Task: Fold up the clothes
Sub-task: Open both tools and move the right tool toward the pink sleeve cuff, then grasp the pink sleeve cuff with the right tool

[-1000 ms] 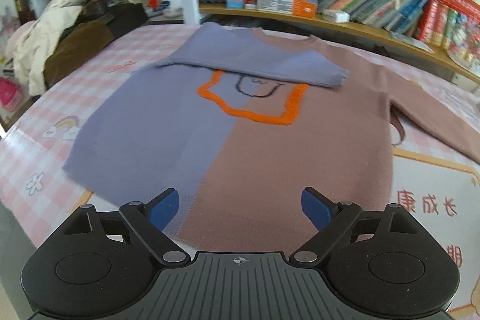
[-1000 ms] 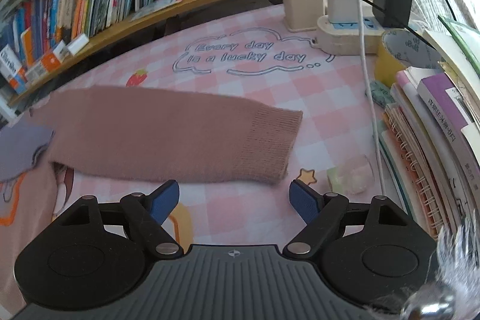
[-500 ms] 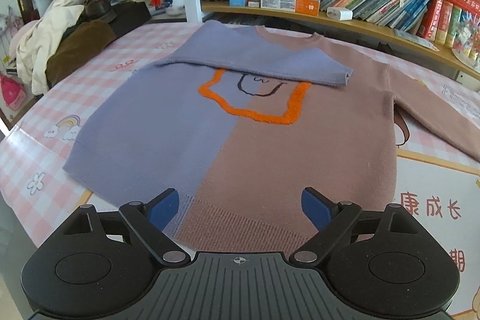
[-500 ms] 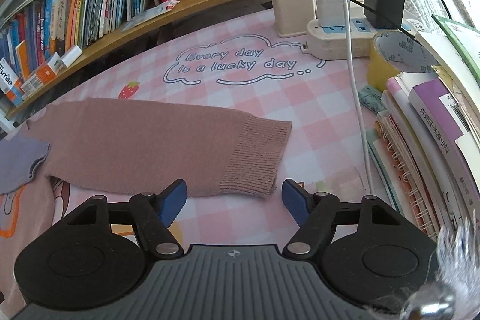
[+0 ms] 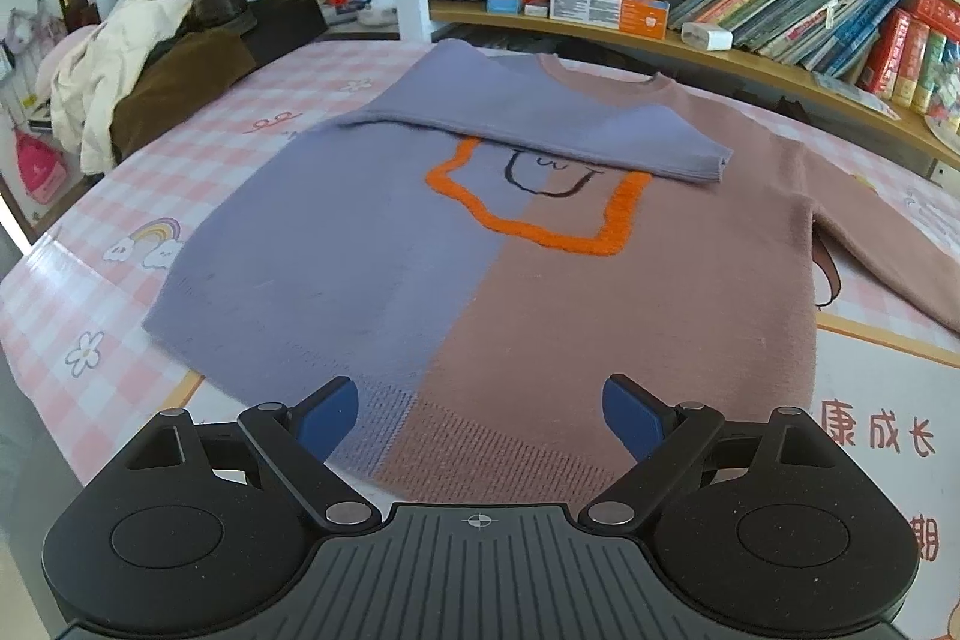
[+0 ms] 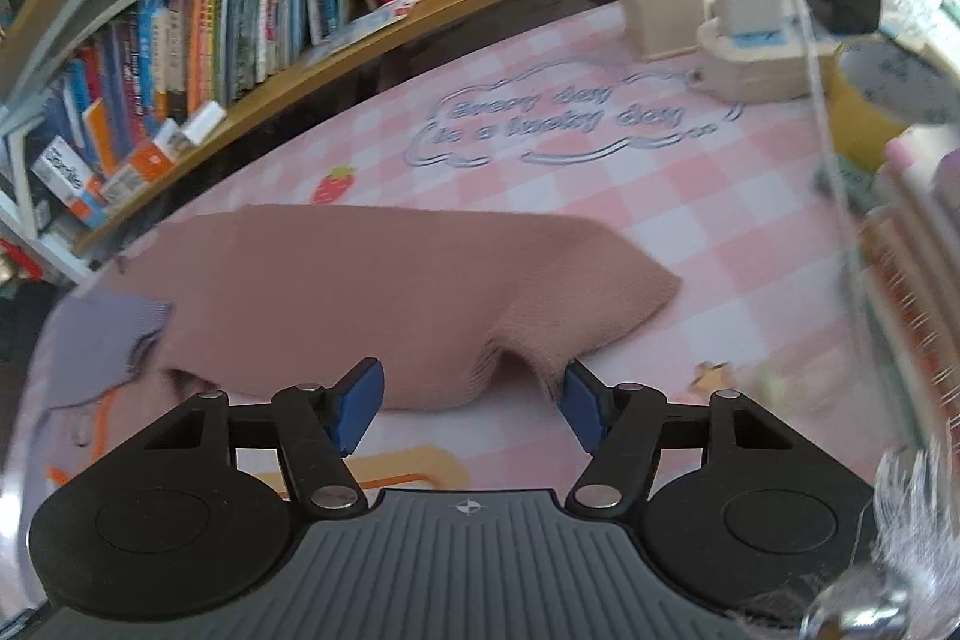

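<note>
Purple and brown halves make up the sweater (image 5: 456, 244), which lies flat on the pink checked bench (image 5: 72, 292) in my left view, its purple sleeve (image 5: 540, 130) folded across the chest. My left tongs (image 5: 480, 406) hang spread apart above the hem, gripping nothing. On my right view, the brown sleeve (image 6: 384, 292) stretches over the bench, its cuff bunched up between the parted tips of my right tongs (image 6: 471, 403), not yet pinched.
</note>
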`<action>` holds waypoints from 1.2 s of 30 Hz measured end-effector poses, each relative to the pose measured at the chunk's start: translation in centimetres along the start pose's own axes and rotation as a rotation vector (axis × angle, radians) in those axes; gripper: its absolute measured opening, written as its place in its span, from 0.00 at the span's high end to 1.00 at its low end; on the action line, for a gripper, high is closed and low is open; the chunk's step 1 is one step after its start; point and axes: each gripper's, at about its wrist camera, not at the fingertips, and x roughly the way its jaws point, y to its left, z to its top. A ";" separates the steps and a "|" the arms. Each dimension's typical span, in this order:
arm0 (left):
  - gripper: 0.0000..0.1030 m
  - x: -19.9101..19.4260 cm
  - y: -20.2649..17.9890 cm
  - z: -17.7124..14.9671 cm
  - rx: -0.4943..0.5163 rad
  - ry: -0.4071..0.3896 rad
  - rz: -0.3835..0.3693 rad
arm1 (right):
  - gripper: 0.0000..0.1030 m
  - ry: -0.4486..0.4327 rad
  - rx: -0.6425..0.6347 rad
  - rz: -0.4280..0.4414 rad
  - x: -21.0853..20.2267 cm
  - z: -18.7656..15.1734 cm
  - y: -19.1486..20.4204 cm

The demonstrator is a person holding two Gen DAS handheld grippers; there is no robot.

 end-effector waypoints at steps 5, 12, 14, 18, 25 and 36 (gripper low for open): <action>0.11 -0.2 0.2 0.1 -0.004 -0.008 0.001 | 0.41 -0.003 0.022 0.025 0.2 0.0 0.3; 0.11 -0.5 1.0 0.0 -0.024 -0.015 0.017 | 0.48 -0.010 0.055 0.035 0.4 0.2 0.0; 0.11 -0.5 1.2 0.0 -0.033 -0.015 0.021 | 0.50 -0.014 0.065 0.020 0.3 0.4 -0.5; 0.11 -0.5 1.3 0.0 -0.034 -0.016 0.018 | 0.58 -0.022 0.097 -0.015 0.2 0.8 -1.2; 0.11 -0.8 1.5 -0.1 -0.030 -0.021 0.016 | 0.64 -0.048 0.256 -0.025 0.0 0.9 -2.5; 0.11 -1.0 1.8 -0.1 -0.008 -0.027 0.004 | 0.95 -0.057 0.389 -0.018 -0.4 0.4 -4.4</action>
